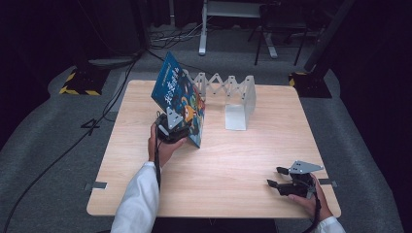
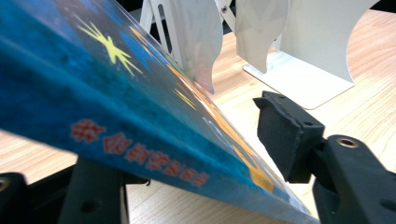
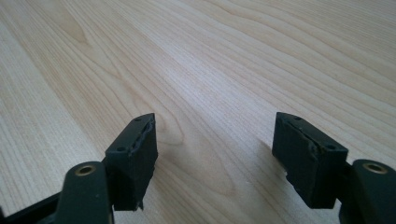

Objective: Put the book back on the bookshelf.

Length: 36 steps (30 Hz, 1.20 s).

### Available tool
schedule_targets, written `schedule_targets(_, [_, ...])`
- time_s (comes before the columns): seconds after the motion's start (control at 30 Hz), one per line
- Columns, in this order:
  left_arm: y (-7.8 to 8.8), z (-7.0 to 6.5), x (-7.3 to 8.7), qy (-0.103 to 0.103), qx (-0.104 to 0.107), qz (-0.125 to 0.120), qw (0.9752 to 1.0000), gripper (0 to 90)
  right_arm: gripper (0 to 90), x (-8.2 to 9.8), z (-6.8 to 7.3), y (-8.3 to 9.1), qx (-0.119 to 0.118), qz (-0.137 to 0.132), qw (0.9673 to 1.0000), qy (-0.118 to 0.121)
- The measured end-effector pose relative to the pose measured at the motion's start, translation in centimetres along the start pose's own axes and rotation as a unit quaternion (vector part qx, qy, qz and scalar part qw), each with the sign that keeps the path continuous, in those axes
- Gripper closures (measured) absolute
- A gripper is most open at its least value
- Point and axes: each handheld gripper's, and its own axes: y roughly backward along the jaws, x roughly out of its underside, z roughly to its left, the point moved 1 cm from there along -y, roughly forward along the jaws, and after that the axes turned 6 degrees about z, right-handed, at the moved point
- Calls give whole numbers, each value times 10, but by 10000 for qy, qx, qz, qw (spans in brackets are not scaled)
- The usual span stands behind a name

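At the near right corner of the table [image 1: 145, 194], the right gripper [image 1: 276, 177] lies low in the person's right hand [image 1: 311, 201], its jaws well apart with nothing between them. In the right gripper view only bare wood grain lies between and beyond the two black pads [image 3: 135, 158].

Farther in, left of centre, the left hand [image 1: 163, 145] holds the left gripper [image 1: 171, 127] against the lower edge of a book [image 1: 179, 99]. The book has a blue cover and leans tilted, its top toward the far left and its lower corner at or just above the table. In the left gripper view the book [image 2: 116, 116] slants across between the jaws; the right pad [image 2: 285, 135] stands a little clear of the cover, and the other jaw is hidden beneath the book, so I cannot tell whether the jaws are clamped on it.

Just behind the book, toward the far edge, stands a white bookstand [image 1: 233, 94] with a zigzag back and an upright end plate; its flat foot rests on the table. In the left gripper view the bookstand [image 2: 303, 51] rises close beyond the book's edge.
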Motion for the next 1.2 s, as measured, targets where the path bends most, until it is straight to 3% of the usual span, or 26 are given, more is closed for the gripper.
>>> schedule_targets(0.1, [1, -1, 1, -82, 68, 116, 9999, 389, 310, 0, 0, 0, 8, 9, 10000, -8])
schedule_targets(0.63, [13, -3, 6, -149, 442, 225, 9987, 263, 293, -2, -1, 0, 108, 80, 9999, -91])
schedule_targets(1.2, [32, 0, 18, -196, 713, 425, 9964, 188, 258, -10, 5, 9, 363, 190, 9991, 76])
